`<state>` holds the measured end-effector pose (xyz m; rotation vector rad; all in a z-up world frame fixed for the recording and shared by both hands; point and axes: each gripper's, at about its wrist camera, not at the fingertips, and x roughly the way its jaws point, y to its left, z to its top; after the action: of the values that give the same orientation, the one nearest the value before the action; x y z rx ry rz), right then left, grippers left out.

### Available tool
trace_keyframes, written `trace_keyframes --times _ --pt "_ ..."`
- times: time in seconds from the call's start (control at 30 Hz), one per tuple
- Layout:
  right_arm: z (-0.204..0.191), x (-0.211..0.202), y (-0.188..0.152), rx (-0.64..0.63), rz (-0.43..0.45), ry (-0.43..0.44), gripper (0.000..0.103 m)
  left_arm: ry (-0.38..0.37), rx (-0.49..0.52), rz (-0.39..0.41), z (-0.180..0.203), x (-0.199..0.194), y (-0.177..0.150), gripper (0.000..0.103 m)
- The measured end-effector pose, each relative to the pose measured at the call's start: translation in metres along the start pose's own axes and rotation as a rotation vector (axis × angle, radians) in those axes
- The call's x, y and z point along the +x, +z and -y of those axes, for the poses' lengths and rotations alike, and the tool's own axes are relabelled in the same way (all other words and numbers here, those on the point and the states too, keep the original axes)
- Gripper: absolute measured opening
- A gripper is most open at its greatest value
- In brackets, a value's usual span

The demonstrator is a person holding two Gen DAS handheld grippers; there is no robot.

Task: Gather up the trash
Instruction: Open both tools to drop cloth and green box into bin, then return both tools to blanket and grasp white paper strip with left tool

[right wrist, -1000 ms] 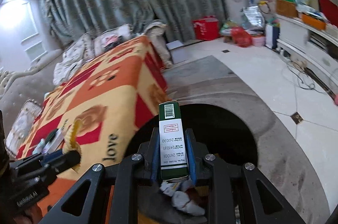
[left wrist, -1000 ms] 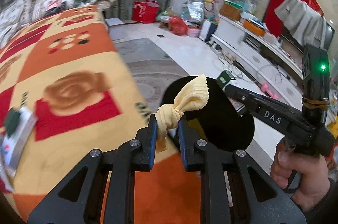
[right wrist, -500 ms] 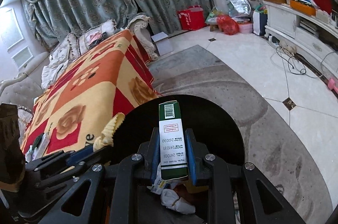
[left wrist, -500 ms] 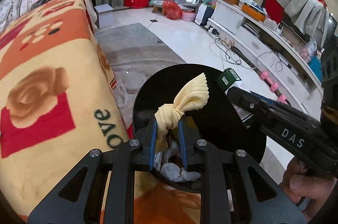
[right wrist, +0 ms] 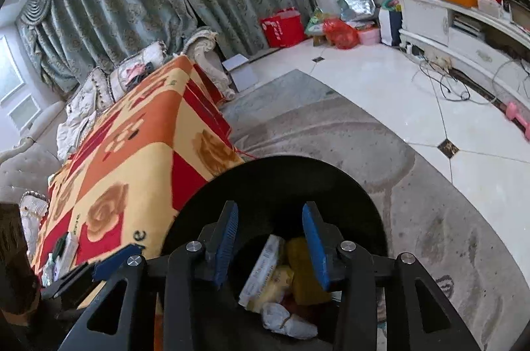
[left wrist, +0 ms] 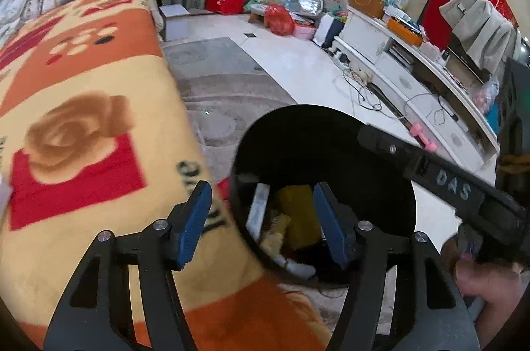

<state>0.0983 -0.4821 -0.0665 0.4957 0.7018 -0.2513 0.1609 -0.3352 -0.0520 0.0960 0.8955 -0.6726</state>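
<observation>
- Black bin [left wrist: 324, 152] stands on the rug [left wrist: 225, 92], against the edge of the blanket [left wrist: 82, 125].
- Left wrist view: the left gripper [left wrist: 263, 218] hangs over the bin's near rim, jaws wide, nothing between them. Trash [left wrist: 291, 218] lies inside the bin: a yellow pack and pale scraps.
- In the same view the right gripper [left wrist: 364, 132] reaches over the bin's right rim; its jaws cannot be judged here.
- Right wrist view: the right gripper [right wrist: 270, 238] sits above the bin [right wrist: 281, 182] mouth, jaws wide and empty.
- Below lie a box [right wrist: 261, 271], a yellow pack [right wrist: 303, 271] and crumpled paper [right wrist: 288, 322], all inside.
</observation>
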Motion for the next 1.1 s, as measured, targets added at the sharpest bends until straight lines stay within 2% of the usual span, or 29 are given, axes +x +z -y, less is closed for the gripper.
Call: trace_keyframes --times 0.1,0.27,0.4,0.5,0.63,0.87,1.0,1.1 --pt "-0.019 -0.003 0.001 -0.041 0.019 0.025 0.039 0.088 0.005 0.038 -0.01 -0.028 -0.009 0.063" --pt "-0.065 0.001 -0.009 -0.133 -0.001 0.091 0.04 0.207 -0.016 0.092 -0.034 -0.071 -0.024 0.063" --pt "-0.109 0.003 -0.027 -0.208 -0.024 0.153 0.04 0.324 -0.04 0.153 -0.06 -0.112 -0.037 0.063" --pt "-0.143 0.005 -0.045 -0.26 -0.043 0.209 0.04 0.385 -0.061 0.169 -0.08 -0.13 -0.044 0.063" --pt "-0.185 0.008 -0.067 -0.315 -0.074 0.278 0.04 0.423 -0.101 0.18 -0.11 -0.151 -0.05 0.063" --pt "-0.227 0.019 -0.088 -0.379 -0.091 0.32 0.04 0.461 -0.142 0.182 -0.151 -0.172 -0.068 0.063" --pt "-0.234 0.031 -0.093 -0.376 -0.128 0.313 0.04 0.449 -0.205 0.213 -0.196 -0.195 -0.1 0.063" --pt "-0.239 0.036 -0.096 -0.393 -0.146 0.308 0.04 0.448 -0.276 0.177 -0.239 -0.198 -0.126 0.063"
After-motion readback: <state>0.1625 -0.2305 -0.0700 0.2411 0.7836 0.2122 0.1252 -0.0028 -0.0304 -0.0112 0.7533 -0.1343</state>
